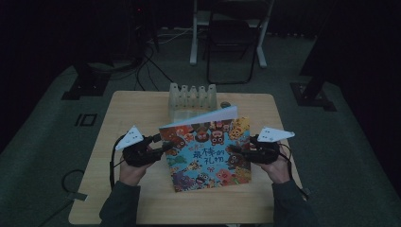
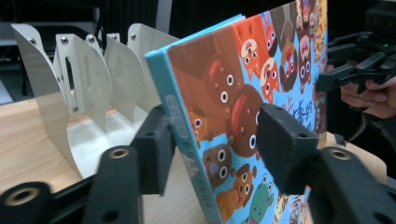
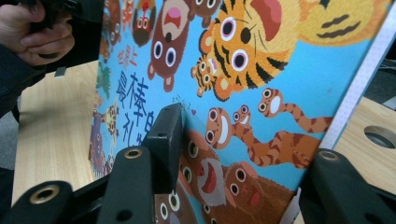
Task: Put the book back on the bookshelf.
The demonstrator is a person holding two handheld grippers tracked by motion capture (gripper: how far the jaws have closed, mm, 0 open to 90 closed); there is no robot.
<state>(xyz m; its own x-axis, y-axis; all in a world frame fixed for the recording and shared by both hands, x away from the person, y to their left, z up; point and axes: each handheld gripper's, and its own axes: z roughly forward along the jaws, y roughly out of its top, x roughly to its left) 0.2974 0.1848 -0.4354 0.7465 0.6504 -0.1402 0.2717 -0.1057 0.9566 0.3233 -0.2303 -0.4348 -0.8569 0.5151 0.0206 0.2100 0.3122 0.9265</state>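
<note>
A picture book [image 1: 208, 151] with a blue cover full of cartoon animals stands tilted on the wooden table [image 1: 132, 109], far edge raised, near edge down. My left gripper [image 1: 163, 146] is at its left, spine-side edge and my right gripper [image 1: 239, 152] at its right edge. In the left gripper view the book [image 2: 243, 70] passes slantwise between the jaws of the left gripper [image 2: 212, 135], which stand apart; one pad lies by the spine and the other is in front of the cover. In the right gripper view the right gripper [image 3: 247, 149] straddles the book's [image 3: 289, 70] edge with wide jaws.
A pale slotted metal rack [image 1: 191, 97] stands at the table's far edge, right behind the book, and rises close in the left gripper view as the rack [image 2: 84, 79]. A round hole [image 3: 380, 135] sits in the tabletop nearby. A folding chair [image 1: 231, 38] and cables lie beyond on the floor.
</note>
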